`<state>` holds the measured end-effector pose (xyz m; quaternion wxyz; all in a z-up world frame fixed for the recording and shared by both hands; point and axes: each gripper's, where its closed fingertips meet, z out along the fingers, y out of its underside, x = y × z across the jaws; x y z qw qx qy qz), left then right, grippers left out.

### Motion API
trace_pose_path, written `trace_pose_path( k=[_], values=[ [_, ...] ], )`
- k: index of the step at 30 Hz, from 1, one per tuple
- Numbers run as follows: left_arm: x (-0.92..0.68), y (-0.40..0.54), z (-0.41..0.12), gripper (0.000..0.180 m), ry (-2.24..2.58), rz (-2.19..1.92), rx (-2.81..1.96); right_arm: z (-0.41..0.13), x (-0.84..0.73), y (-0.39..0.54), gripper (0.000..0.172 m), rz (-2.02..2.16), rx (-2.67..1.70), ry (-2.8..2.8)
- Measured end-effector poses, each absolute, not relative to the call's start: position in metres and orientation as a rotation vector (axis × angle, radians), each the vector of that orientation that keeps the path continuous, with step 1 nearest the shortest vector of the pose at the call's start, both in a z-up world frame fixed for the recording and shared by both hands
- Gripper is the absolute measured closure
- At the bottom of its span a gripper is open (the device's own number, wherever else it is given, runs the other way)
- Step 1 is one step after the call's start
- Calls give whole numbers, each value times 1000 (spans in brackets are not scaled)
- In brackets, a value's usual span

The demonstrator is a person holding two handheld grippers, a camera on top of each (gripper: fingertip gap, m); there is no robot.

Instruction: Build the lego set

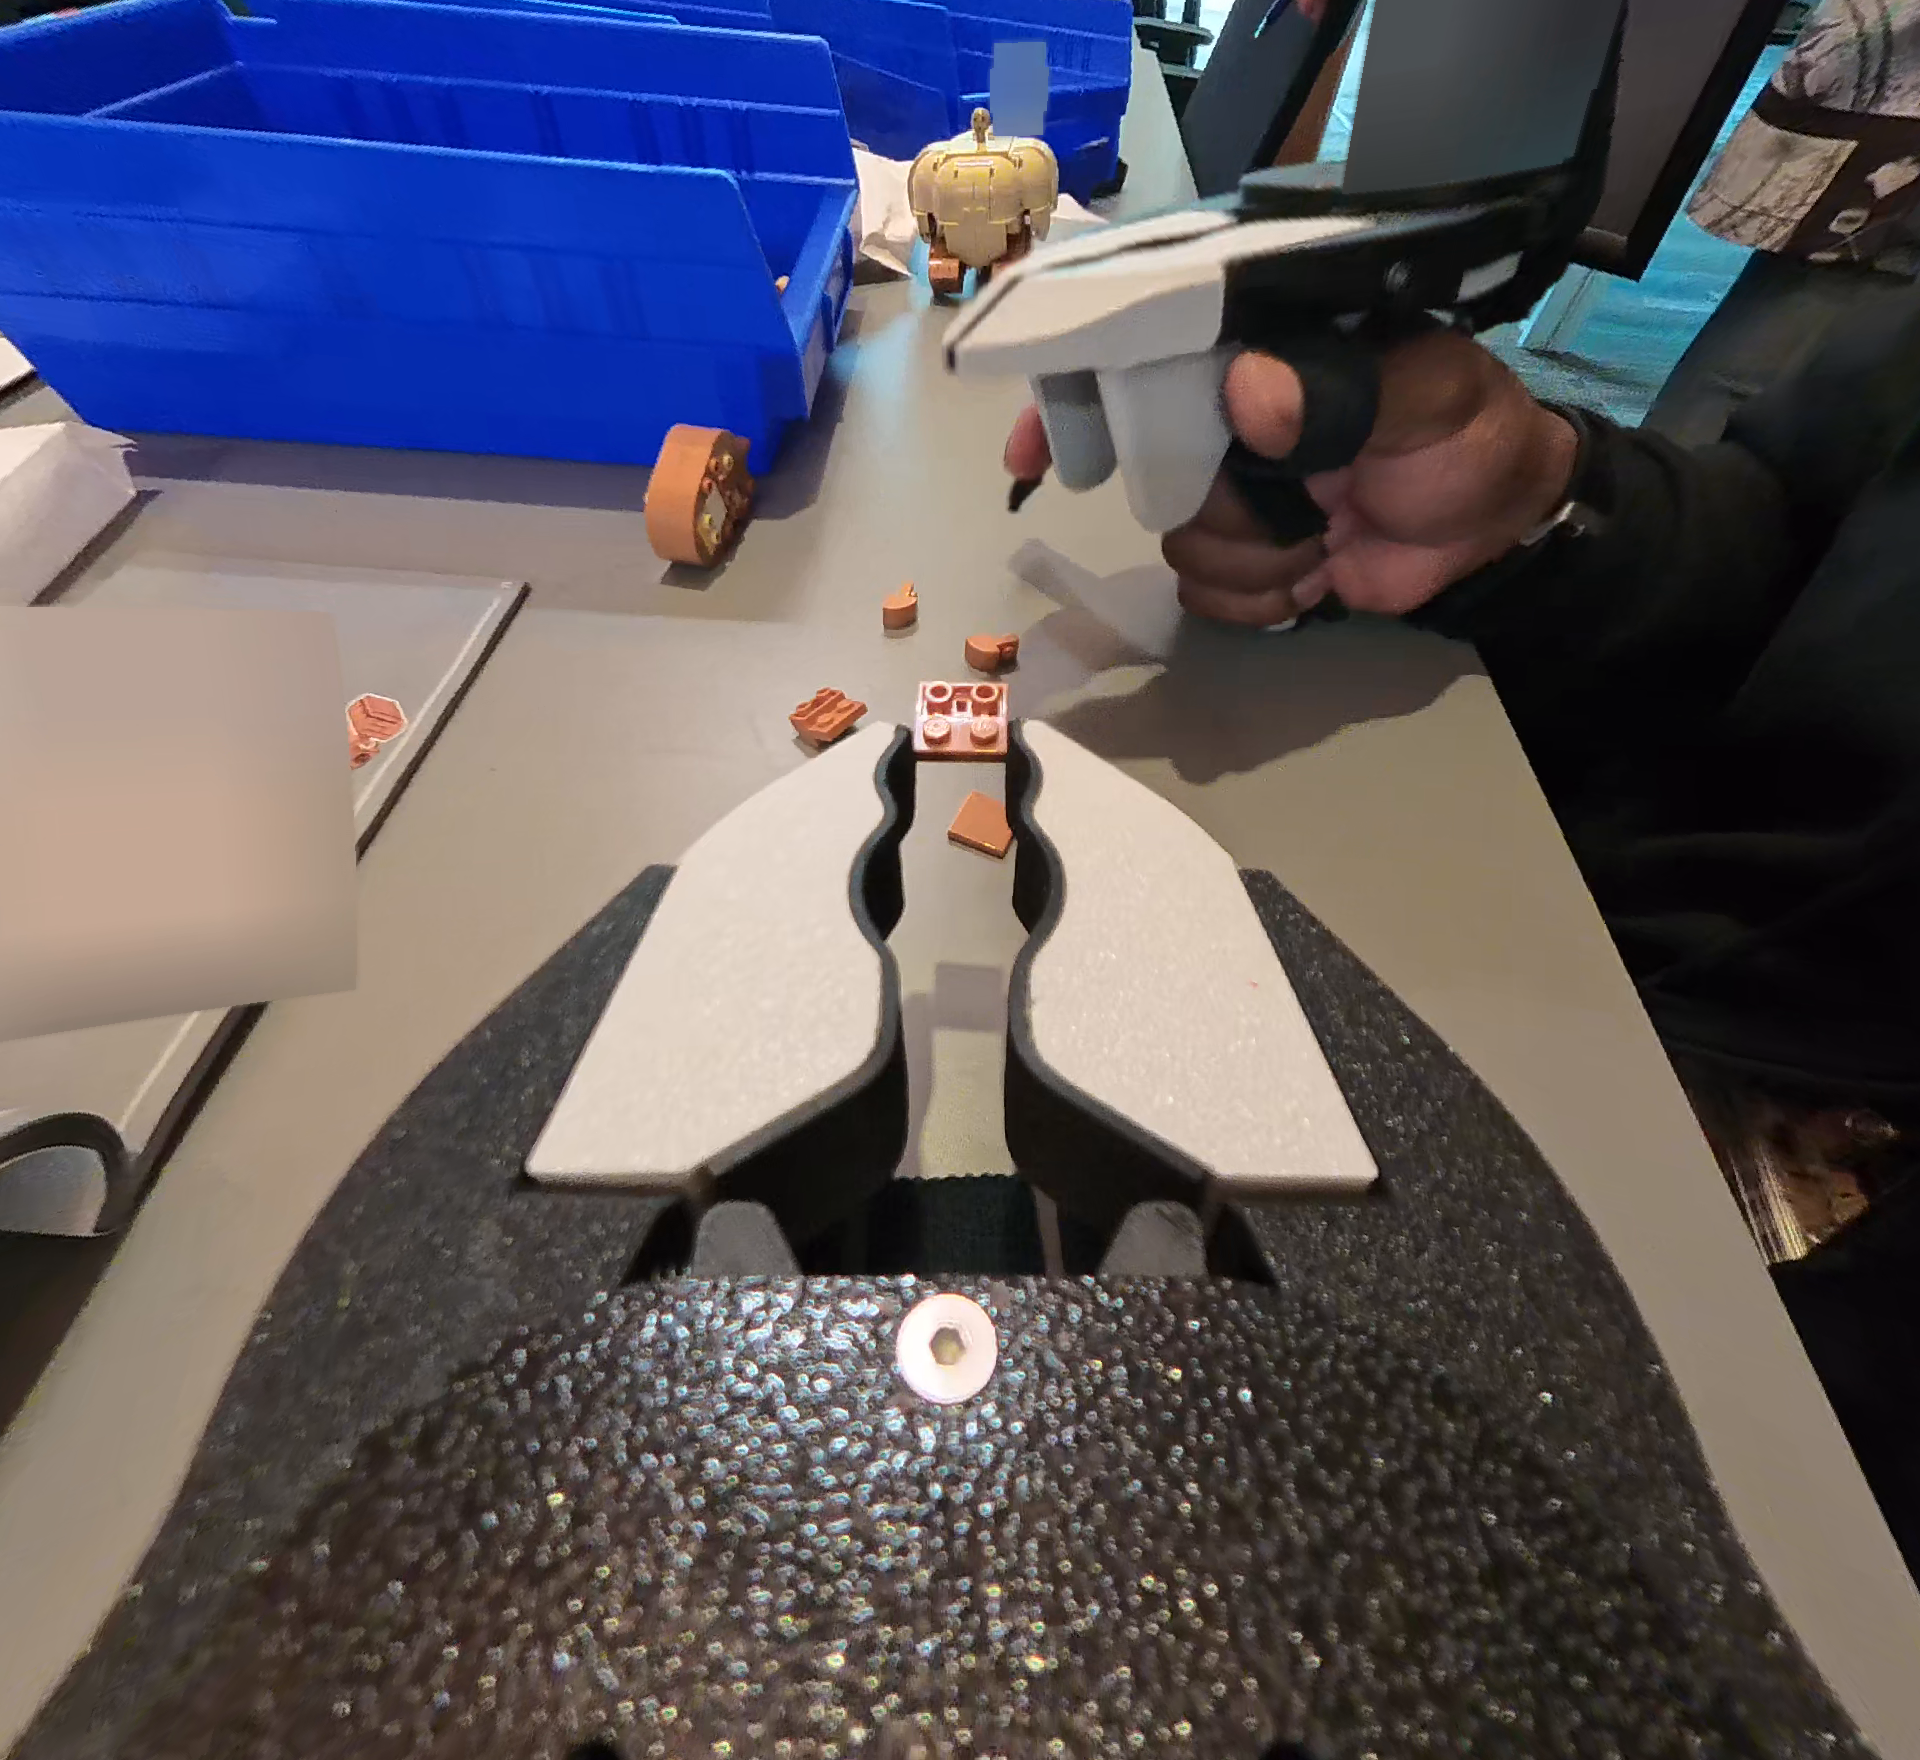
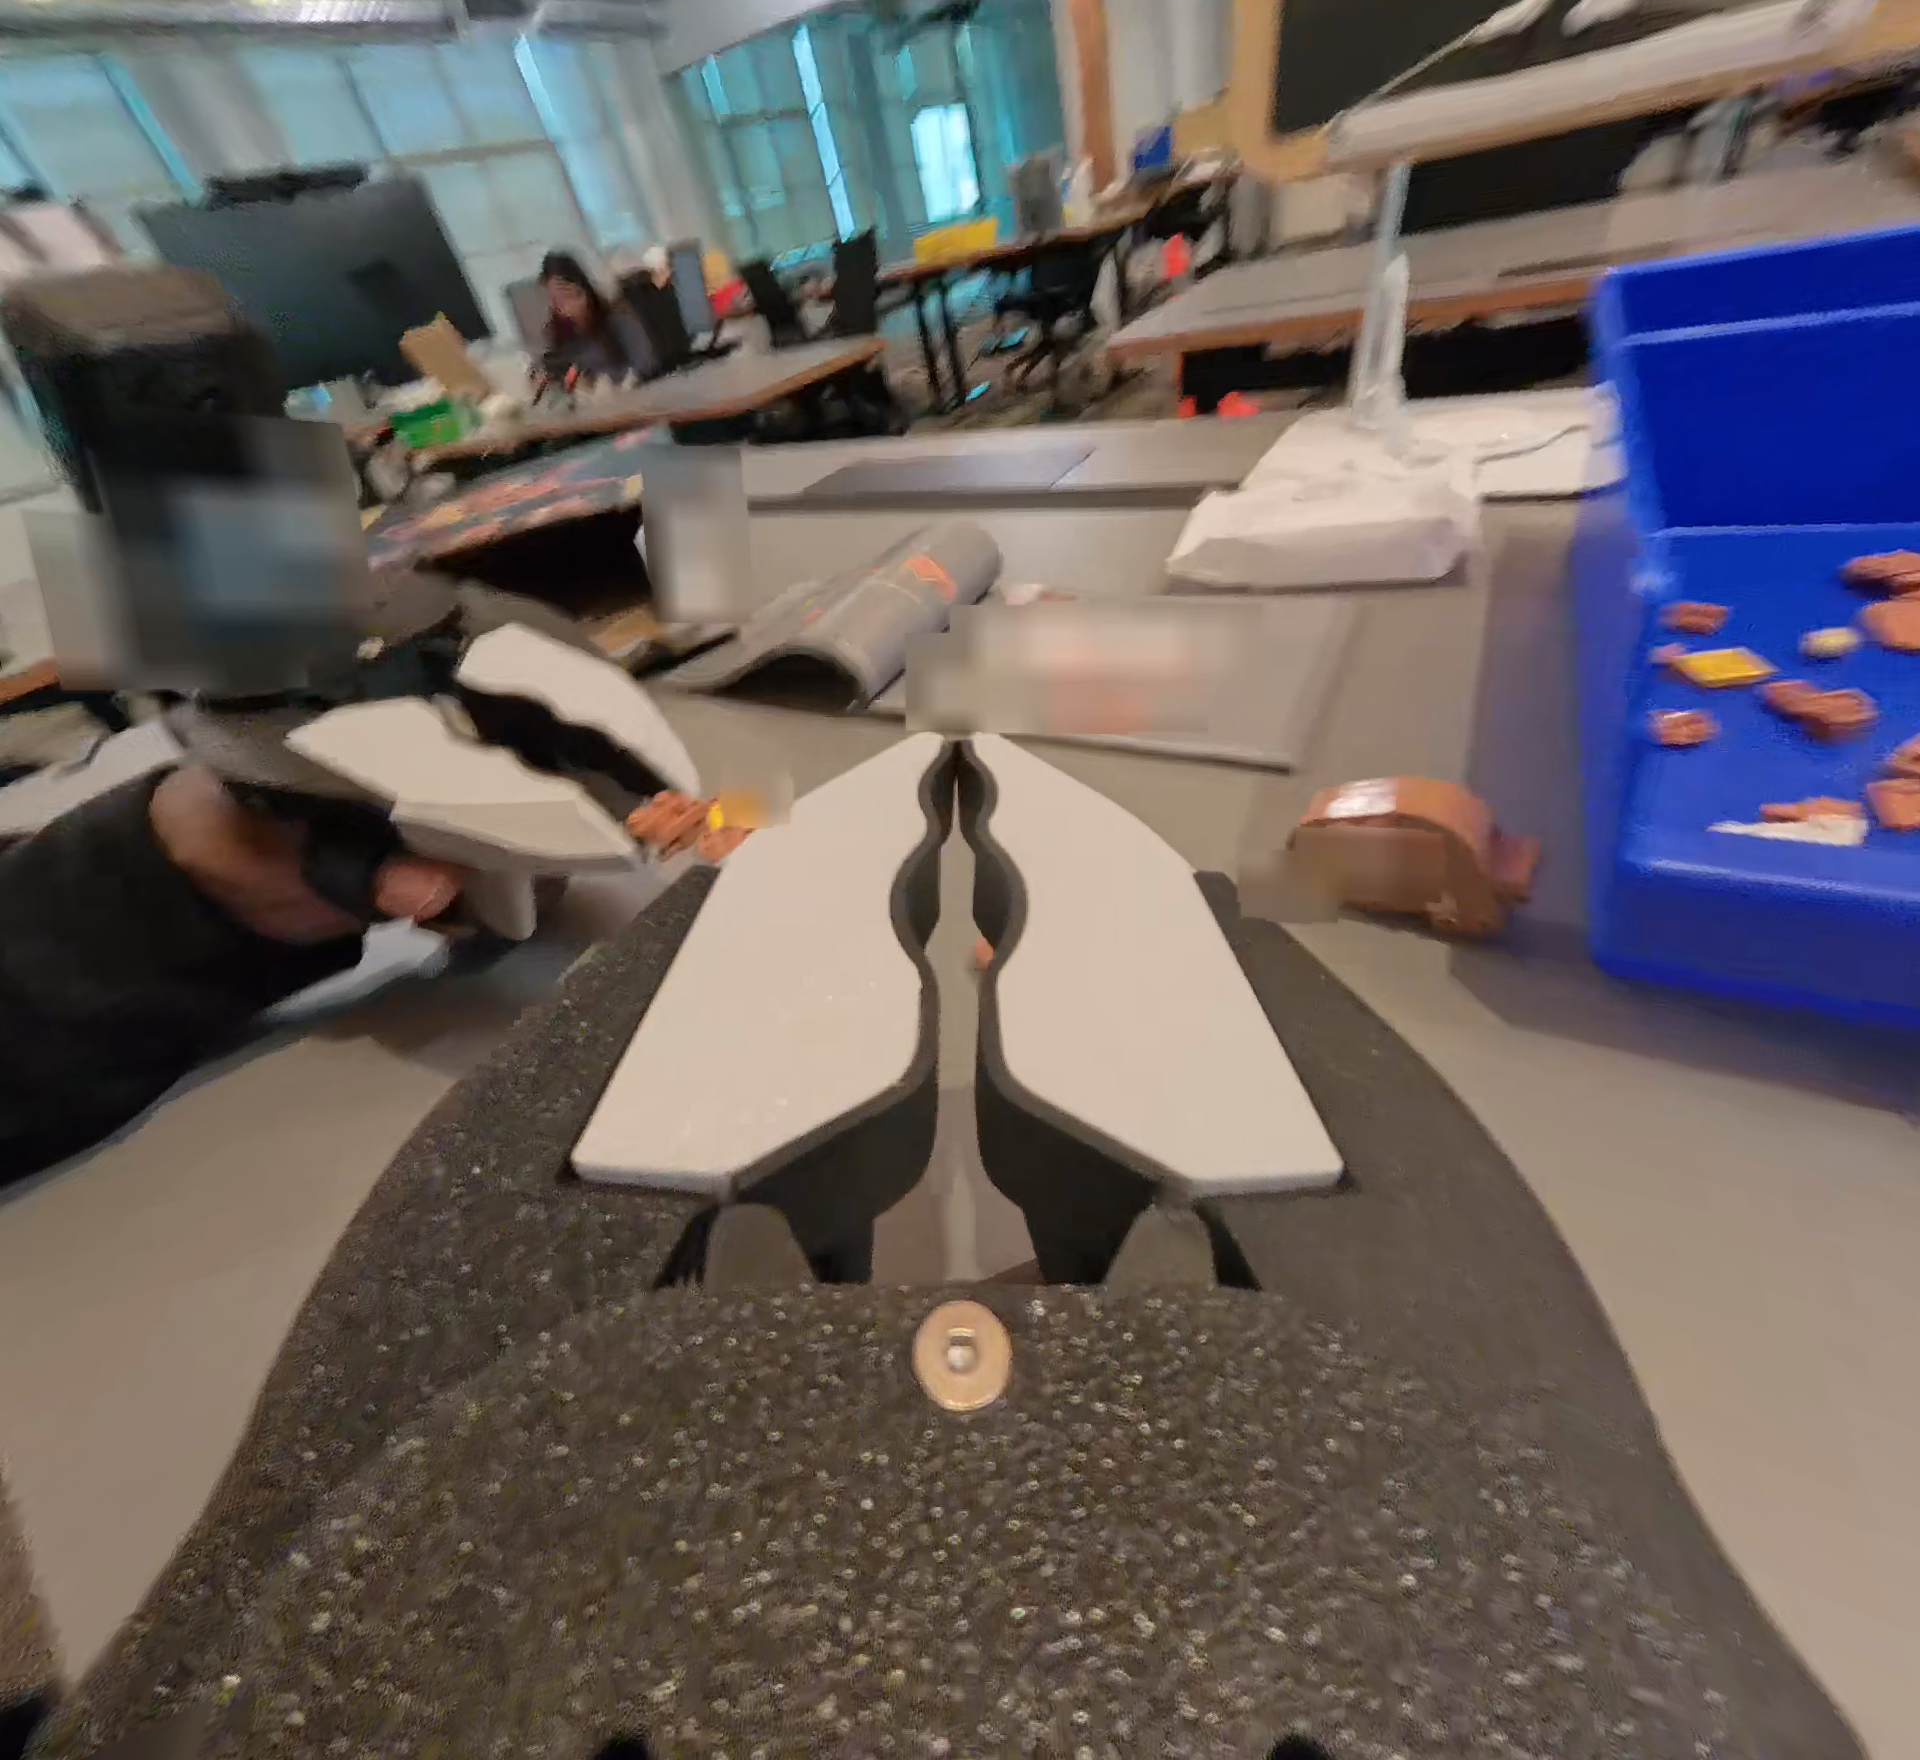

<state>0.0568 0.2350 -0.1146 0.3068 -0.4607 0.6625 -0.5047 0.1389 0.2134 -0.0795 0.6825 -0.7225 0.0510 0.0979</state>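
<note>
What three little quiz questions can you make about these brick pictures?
1. True or false: the left gripper is shut on a copper brick.
2. The bins are: A red, B blue, C green.
3. Fill in: the right gripper has its fingers pressed ____.

Key: 1 true; 2 B; 3 together.

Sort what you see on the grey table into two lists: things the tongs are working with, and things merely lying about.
In use:
- left tongs, gripping a brown studded brick
- right tongs, closed, nothing visible between them

Lying about:
- brown tile
- round brown piece
- tan brick figure
- blue bins
</note>
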Motion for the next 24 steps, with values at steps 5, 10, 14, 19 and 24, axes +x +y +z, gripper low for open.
trace_pose_path(
  k=[5, 10, 14, 19, 24],
  values=[
    [57, 235, -115, 164, 1752, -1332, -1222, -85, 163, 211, 172, 153, -1631, 223],
    [57, 236, -116, 164, 1755, -1325, -1227, -81, 171, 208, 172, 88, -1599, 262],
    [57, 235, -116, 164, 1757, -1323, -1228, -82, 178, 207, 172, 81, -1598, 302],
    [57, 235, -117, 164, 1760, -1318, -1227, -68, 189, 197, 172, 10, -1504, 347],
    [57, 236, -116, 164, 1757, -1319, -1228, -64, 229, 172, 172, -136, -1421, 514]
  ],
)
